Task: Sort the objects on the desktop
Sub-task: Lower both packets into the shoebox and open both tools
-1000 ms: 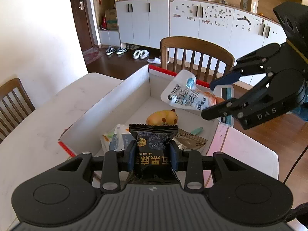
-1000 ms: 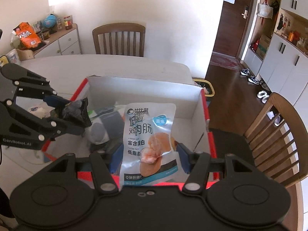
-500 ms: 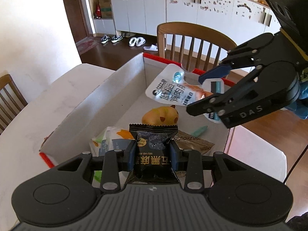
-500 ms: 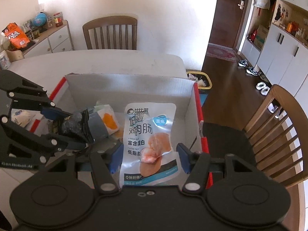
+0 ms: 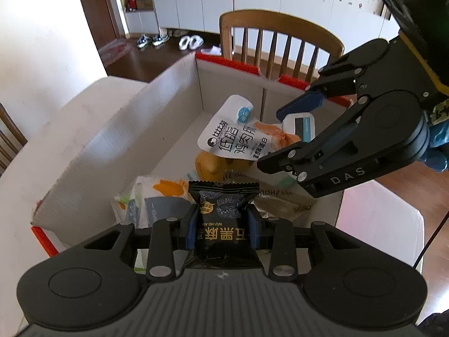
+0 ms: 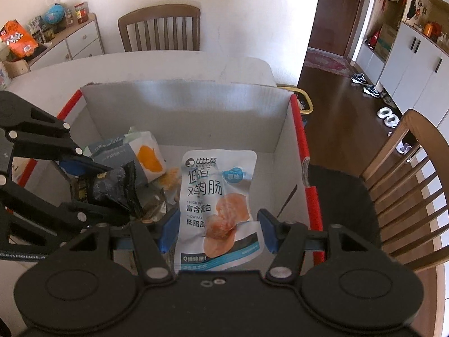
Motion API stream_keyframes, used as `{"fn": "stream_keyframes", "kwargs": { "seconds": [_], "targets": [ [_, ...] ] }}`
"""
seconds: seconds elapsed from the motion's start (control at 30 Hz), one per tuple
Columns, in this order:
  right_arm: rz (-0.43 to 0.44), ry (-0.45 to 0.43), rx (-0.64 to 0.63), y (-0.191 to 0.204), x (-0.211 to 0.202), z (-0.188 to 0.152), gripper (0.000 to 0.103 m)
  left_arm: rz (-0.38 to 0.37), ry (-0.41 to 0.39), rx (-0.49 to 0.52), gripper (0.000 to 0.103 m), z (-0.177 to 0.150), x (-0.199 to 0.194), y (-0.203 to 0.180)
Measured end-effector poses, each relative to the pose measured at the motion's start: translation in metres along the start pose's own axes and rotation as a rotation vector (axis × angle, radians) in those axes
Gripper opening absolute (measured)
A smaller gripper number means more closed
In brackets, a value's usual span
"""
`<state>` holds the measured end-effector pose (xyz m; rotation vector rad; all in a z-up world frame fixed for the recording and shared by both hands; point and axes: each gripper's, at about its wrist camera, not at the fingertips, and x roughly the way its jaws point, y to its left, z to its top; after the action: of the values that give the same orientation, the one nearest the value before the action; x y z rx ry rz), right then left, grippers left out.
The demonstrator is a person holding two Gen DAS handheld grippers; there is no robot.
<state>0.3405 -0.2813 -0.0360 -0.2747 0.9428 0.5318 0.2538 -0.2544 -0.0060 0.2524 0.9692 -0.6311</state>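
A white table (image 6: 157,67) with a worn, scuffed top carries an open cardboard box (image 6: 179,118) with white inner walls and red-edged rims, which stands directly on it. The box sits near the table's edge on the side of a wooden chair (image 5: 280,39), and bare tabletop shows beside it (image 5: 64,129) and past its corner (image 5: 376,213). A second wooden chair (image 6: 160,28) stands at the table's far side.

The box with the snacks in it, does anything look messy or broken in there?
Nothing looks broken or spilled. The packets in the cardboard box lie heaped crookedly over each other. The left gripper holds a black snack packet and the right gripper a white sausage pouch over the box.
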Motion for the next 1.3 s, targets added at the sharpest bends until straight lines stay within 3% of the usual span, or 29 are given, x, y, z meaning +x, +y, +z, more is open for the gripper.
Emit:
{"fn": "stream_keyframes", "kwargs": {
  "seconds": [0.43,0.97,1.23,1.3],
  "targets": [
    [0.013,0.034,-0.007,0.002,0.010,-0.002,0.060,-0.031,0.083,-0.025,0.034,-0.002,0.018,0.006],
    [-0.001,0.015,0.002,0.000,0.003,0.000,0.069,-0.023,0.103,-0.031,0.036,0.000,0.020,0.008],
    [0.000,0.005,0.006,-0.001,-0.004,0.000,0.070,-0.018,0.070,-0.056,0.063,0.001,0.011,0.013],
    [0.001,0.002,0.005,0.000,-0.006,0.000,0.070,-0.020,0.065,-0.059,0.065,0.000,0.009,0.013]
  ]
}}
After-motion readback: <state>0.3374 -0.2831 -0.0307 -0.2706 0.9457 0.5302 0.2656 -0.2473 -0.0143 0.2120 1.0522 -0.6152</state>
